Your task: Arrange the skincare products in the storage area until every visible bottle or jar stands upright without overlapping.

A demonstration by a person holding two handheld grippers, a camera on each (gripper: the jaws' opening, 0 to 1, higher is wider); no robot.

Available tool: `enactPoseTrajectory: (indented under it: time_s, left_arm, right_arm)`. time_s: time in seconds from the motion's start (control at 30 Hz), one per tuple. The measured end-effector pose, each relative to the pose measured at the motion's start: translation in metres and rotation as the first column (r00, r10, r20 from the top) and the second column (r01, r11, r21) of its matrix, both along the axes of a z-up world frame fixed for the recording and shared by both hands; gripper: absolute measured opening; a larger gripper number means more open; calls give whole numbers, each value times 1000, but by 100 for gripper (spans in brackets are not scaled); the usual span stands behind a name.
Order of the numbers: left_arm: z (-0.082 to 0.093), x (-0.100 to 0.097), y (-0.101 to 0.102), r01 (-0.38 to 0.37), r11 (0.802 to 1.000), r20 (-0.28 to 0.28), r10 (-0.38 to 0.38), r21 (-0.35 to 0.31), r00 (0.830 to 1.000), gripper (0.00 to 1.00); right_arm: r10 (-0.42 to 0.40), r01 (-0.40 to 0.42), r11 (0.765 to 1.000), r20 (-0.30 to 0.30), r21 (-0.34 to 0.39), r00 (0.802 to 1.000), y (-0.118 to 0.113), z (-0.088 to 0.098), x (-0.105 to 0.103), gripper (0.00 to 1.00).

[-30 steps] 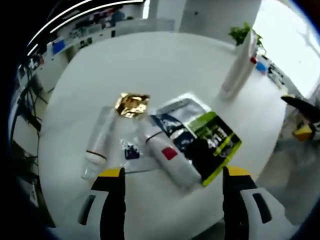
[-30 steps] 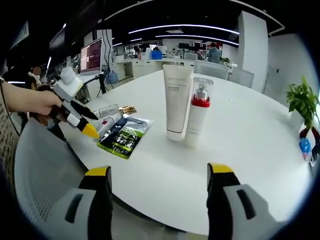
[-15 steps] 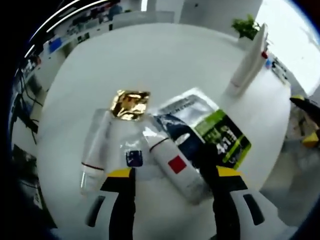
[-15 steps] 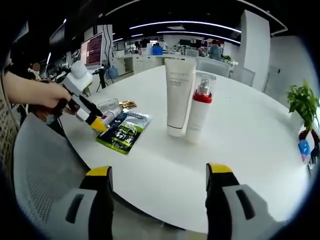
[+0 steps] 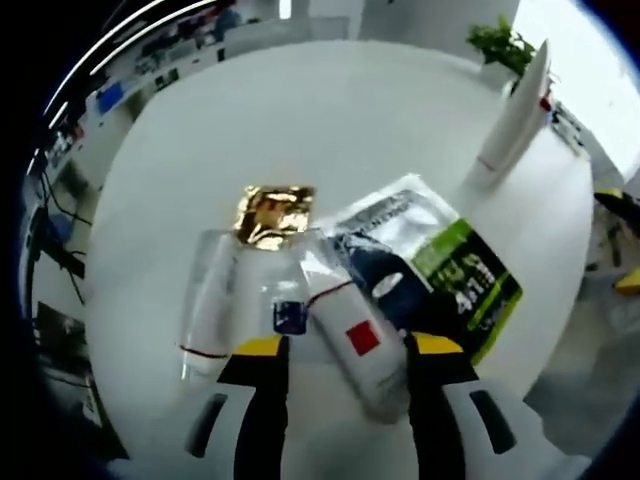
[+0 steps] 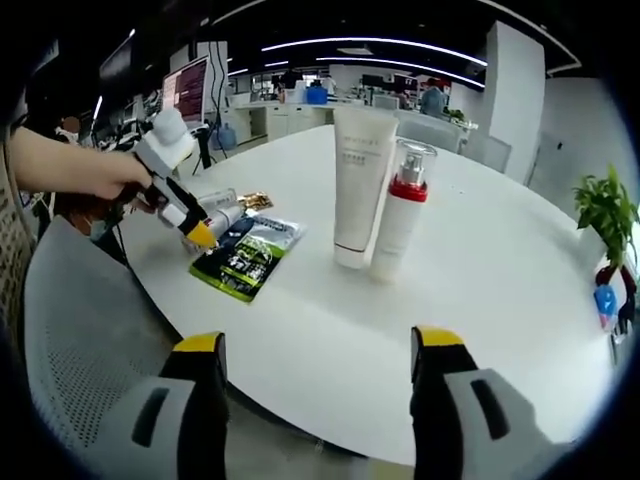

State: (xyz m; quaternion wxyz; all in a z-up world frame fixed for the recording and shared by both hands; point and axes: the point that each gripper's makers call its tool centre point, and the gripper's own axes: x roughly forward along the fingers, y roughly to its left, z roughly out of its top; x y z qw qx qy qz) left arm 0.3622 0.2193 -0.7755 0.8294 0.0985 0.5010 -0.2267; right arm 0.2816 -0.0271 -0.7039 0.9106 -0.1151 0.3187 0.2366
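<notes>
**Left gripper down over the lying tubes, right one waiting off the table**

On the round white table (image 6: 480, 290), the left gripper (image 5: 335, 350) hangs low over a white tube with a red square (image 5: 355, 335) that lies flat; its yellow-tipped jaws stand apart on either side of the tube, and I cannot tell whether they touch it. Beside that tube lies a clear tube (image 5: 208, 310), with a gold foil sachet (image 5: 273, 213) just beyond and a green-and-black sachet (image 5: 455, 285) alongside. Farther along the table a tall white tube (image 6: 358, 185) and a red-collared pump bottle (image 6: 402, 208) stand upright, just beside each other. The right gripper (image 6: 315, 345) hovers short of the table edge, jaws wide apart, gripping nothing.
</notes>
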Motion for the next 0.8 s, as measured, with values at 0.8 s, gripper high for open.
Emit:
enactPoseTrajectory:
  time_s: [0.8]
  left_arm:
    - [3, 9, 12, -16, 999, 57, 18, -46, 998, 19]
  right_arm:
    - [0, 0, 1000, 1, -10, 1000, -3, -3, 0, 75]
